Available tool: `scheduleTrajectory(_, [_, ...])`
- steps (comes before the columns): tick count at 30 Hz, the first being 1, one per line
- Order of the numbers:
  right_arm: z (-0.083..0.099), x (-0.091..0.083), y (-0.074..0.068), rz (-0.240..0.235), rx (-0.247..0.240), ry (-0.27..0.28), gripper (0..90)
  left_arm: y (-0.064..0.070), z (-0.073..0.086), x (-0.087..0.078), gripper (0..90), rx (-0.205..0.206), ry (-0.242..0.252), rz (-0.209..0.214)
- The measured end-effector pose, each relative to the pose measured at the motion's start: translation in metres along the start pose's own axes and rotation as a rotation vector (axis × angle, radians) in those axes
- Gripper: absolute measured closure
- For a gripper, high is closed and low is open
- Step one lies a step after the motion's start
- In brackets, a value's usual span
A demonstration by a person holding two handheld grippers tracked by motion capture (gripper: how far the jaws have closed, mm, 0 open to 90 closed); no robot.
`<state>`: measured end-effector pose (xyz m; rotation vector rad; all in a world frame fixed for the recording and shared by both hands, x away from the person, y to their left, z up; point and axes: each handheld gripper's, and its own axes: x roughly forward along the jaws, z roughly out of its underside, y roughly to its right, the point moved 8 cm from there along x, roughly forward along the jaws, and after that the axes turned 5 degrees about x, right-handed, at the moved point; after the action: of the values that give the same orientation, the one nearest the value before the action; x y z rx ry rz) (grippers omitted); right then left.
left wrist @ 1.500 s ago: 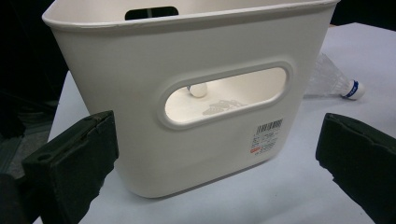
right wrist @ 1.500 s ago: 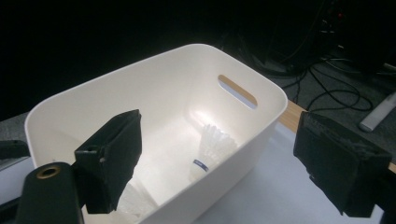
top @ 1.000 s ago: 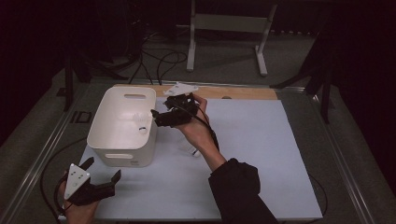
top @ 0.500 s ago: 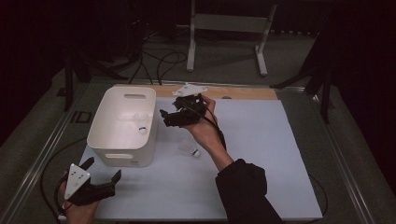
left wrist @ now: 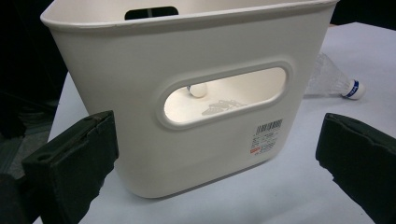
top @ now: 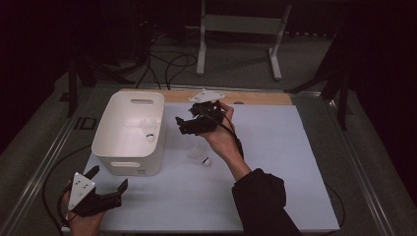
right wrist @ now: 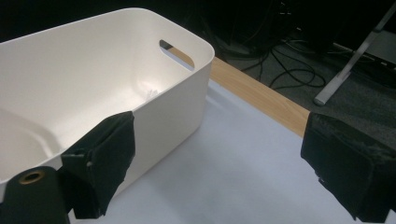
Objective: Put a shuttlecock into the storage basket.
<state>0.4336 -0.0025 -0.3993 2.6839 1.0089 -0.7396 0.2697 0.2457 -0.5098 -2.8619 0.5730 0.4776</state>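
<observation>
While one shuttlecock [top: 148,133] lies inside the white bin [top: 114,132], its cork tip showing through the handle slot in the left gripper view, a second shuttlecock [top: 199,156] lies on its side on the white table [top: 275,162] just right of the bin, below the right gripper [top: 189,123]. That gripper hangs above the table just beside the bin's right wall, its jaws spread wide and holding nothing. At the near left corner the left gripper [top: 105,181] faces the bin's near wall, jaws likewise wide apart and empty. A wooden strip [top: 260,97] edges the table's far side.
</observation>
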Motion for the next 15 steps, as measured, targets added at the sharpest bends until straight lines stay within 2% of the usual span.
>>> scheduleTrajectory(5, [0.0037, -0.0001, 0.0041, 0.028, -0.004, -0.009, 8.8, -0.0004, 0.0001, -0.0001, 0.1, -0.003, 0.001, 0.000])
scheduleTrajectory(9, [0.0073, 0.0007, 0.0051, 0.049, -0.035, -0.022, 8.4, -0.0003, 0.0003, 0.0001, 0.1, -0.002, -0.001, 0.000])
scheduleTrajectory(15, [0.0082, 0.0004, 0.0049, 0.049, -0.039, -0.019, 8.4, -0.0007, 0.0002, -0.0002, 0.1, -0.003, 0.002, -0.002])
